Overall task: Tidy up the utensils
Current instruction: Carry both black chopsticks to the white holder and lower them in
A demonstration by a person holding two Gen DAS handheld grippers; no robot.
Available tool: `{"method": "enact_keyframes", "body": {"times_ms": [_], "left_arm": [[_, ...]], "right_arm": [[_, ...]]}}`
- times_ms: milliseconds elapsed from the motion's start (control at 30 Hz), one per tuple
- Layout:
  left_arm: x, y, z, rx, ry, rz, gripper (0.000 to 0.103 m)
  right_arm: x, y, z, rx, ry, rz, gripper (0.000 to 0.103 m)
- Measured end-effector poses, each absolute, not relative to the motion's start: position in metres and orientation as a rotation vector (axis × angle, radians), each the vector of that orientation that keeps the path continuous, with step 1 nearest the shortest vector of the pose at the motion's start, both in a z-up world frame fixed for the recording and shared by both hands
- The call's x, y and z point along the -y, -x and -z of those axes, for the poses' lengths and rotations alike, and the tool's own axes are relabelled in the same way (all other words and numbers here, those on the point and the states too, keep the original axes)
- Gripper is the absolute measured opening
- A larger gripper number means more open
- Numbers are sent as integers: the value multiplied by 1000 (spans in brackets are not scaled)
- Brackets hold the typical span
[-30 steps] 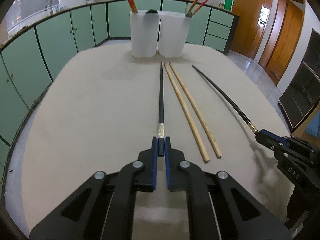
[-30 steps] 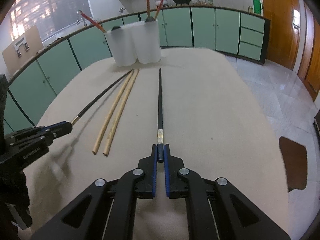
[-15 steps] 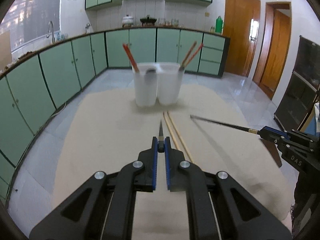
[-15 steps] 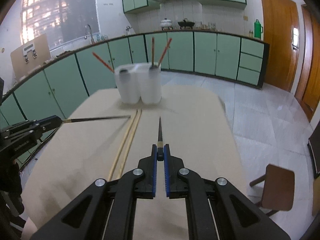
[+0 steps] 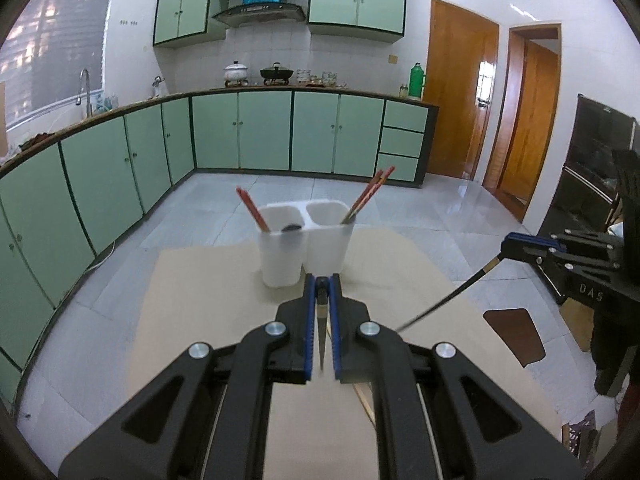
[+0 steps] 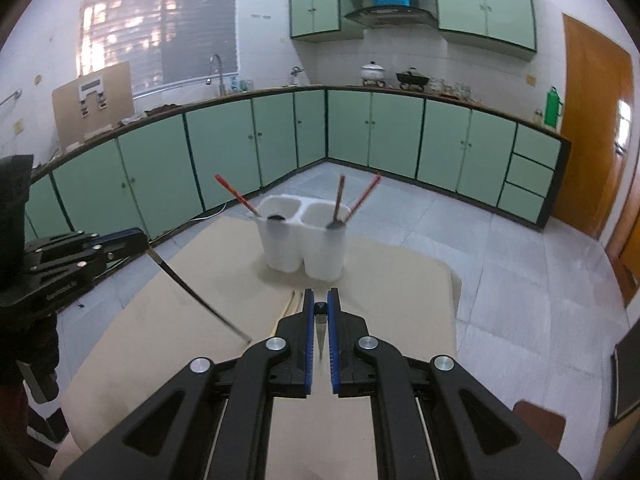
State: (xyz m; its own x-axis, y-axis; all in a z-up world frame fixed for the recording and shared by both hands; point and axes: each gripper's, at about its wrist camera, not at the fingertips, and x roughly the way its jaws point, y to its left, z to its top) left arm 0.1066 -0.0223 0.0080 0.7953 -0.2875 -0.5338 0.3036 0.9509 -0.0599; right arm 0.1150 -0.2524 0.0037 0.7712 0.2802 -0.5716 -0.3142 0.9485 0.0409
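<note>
Place: a home kitchen.
Evidence: green cabinets (image 5: 264, 132), a range hood (image 5: 258, 12), pots (image 5: 236, 71) on the counter, and a sink tap (image 6: 216, 68) are seen.

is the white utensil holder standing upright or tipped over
Upright: the white utensil holder stands on the table, openings up, red chopsticks leaning inside.

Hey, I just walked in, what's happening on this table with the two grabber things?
A person is tidying utensils with a handheld gripper in each hand. The left gripper and the right gripper are each shut on one black chopstick, both held above the table. Two wooden chopsticks lie on the table. The white two-cup holder stands at the far end with red chopsticks in it.
</note>
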Motion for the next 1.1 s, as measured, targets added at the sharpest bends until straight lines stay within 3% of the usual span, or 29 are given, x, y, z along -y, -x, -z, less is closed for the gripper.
{"method": "enact_keyframes", "body": {"times_ms": [267, 733, 1100], "left_arm": [[25, -117, -28, -540, -27, 353, 6], [27, -156, -103, -376, -27, 350, 6], [43, -208, -144, -265, -37, 309, 6]], "right_arm": [[246, -130, -29, -605, 82, -374, 6], [236, -173, -120, -452, 46, -430, 6], [227, -233, -145, -404, 11, -393, 6]]}}
